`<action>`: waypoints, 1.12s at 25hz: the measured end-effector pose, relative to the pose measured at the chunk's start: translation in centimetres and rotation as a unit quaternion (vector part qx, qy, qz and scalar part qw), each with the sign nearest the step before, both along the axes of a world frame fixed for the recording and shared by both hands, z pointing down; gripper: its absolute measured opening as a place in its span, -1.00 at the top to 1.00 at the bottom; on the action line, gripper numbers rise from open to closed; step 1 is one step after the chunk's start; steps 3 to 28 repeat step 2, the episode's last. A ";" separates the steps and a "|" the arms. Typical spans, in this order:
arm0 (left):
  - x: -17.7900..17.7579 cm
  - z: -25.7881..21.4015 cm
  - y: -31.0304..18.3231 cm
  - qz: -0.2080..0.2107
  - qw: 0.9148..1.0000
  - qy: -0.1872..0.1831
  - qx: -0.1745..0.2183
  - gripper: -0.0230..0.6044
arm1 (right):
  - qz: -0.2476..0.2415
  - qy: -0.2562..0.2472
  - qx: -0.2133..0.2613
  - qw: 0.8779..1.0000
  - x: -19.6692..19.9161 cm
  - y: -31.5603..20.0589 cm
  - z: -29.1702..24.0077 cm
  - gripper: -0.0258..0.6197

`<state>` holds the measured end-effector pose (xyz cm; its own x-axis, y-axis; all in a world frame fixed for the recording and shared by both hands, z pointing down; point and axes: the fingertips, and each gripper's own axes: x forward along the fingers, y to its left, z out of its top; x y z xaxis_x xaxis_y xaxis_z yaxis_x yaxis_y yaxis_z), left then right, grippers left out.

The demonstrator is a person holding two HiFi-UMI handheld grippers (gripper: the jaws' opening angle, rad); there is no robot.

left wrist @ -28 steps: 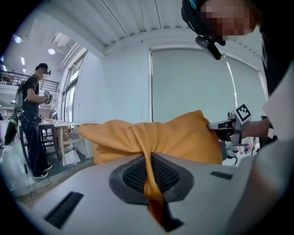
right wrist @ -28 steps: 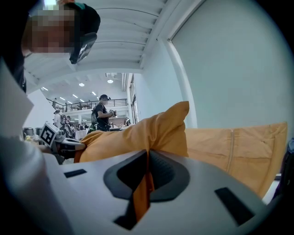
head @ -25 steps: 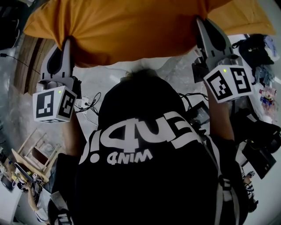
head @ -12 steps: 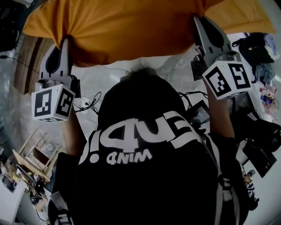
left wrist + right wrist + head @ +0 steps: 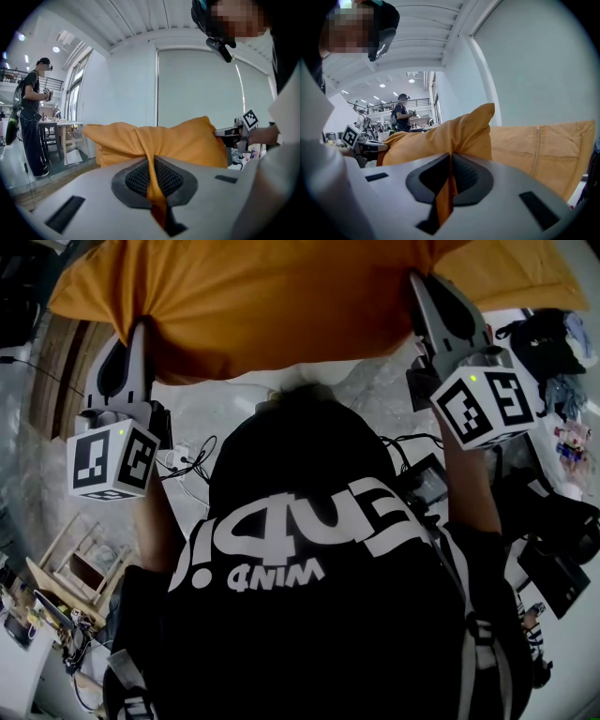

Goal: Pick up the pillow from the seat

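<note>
An orange pillow [image 5: 272,296] hangs in the air across the top of the head view, held up between both grippers. My left gripper [image 5: 142,329] is shut on a pinched fold of its cloth near the left end. My right gripper [image 5: 420,285] is shut on the cloth near the right end. In the left gripper view the orange pillow [image 5: 154,143] bulges beyond the closed jaws, a strip of fabric caught between the pads. The right gripper view shows the pillow [image 5: 454,136] the same way, with a second orange cushion [image 5: 539,150] with a zip behind it.
A person's dark shirt [image 5: 319,559] fills the lower head view. Cables and clutter [image 5: 553,362] lie on the floor at the right, wooden frames [image 5: 66,568] at lower left. Another person [image 5: 30,117] stands by a table far left in the left gripper view.
Both grippers have shifted very slightly with the pillow still held; the grip on each end is unchanged.
</note>
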<state>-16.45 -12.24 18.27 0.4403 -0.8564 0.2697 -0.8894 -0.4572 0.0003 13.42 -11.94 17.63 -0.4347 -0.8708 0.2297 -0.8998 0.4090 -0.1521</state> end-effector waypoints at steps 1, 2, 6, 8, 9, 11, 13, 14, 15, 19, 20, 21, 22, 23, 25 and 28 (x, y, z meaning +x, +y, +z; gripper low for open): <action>-0.1 0.0 0.0 0.000 1.000 0.001 -0.001 0.88 | 0.000 0.000 -0.001 1.000 -0.1 0.0 0.0 0.82; -0.2 0.1 0.1 0.000 1.000 0.001 -0.001 0.88 | -0.001 0.001 -0.001 1.000 -0.2 0.1 0.0 0.82; -0.2 0.1 0.1 0.000 1.000 0.001 -0.001 0.88 | -0.001 0.001 -0.001 1.000 -0.2 0.1 0.0 0.82; -0.2 0.1 0.1 0.000 1.000 0.001 -0.001 0.88 | -0.001 0.001 -0.001 1.000 -0.2 0.1 0.0 0.82; -0.2 0.1 0.1 0.000 1.000 0.001 -0.001 0.88 | -0.001 0.001 -0.001 1.000 -0.2 0.1 0.0 0.82; -0.2 0.1 0.1 0.000 1.000 0.001 -0.001 0.88 | -0.001 0.001 -0.001 1.000 -0.2 0.1 0.0 0.82; -0.2 0.1 0.1 0.000 1.000 0.001 -0.001 0.88 | -0.001 0.001 -0.001 1.000 -0.2 0.1 0.0 0.82; -0.2 0.1 0.1 0.000 1.000 0.001 -0.001 0.88 | -0.001 0.001 -0.001 1.000 -0.2 0.1 0.0 0.82; -0.2 0.1 0.1 0.000 1.000 0.001 -0.001 0.88 | -0.001 0.001 -0.001 1.000 -0.2 0.1 0.0 0.82; -0.2 0.1 0.1 0.000 1.000 0.001 -0.001 0.88 | -0.001 0.001 -0.001 1.000 -0.2 0.1 0.0 0.82; -0.2 0.1 0.1 0.000 1.000 0.001 -0.001 0.88 | -0.001 0.001 -0.001 1.000 -0.2 0.1 0.0 0.82; -0.2 0.1 0.1 0.000 1.000 0.001 -0.001 0.88 | -0.001 0.001 -0.001 1.000 -0.2 0.1 0.0 0.82; -0.2 0.1 0.1 0.000 1.000 0.001 -0.001 0.88 | -0.001 0.001 -0.001 1.000 -0.2 0.1 0.0 0.82; -0.2 0.1 0.1 0.000 1.000 0.001 -0.001 0.88 | -0.001 0.001 -0.001 1.000 -0.2 0.1 0.0 0.82; -0.2 0.1 0.1 0.000 1.000 0.001 -0.001 0.88 | -0.001 0.001 -0.001 1.000 -0.2 0.1 0.0 0.82; -0.2 0.1 0.1 0.000 1.000 0.001 -0.001 0.88 | -0.001 0.001 -0.001 1.000 -0.2 0.1 0.0 0.82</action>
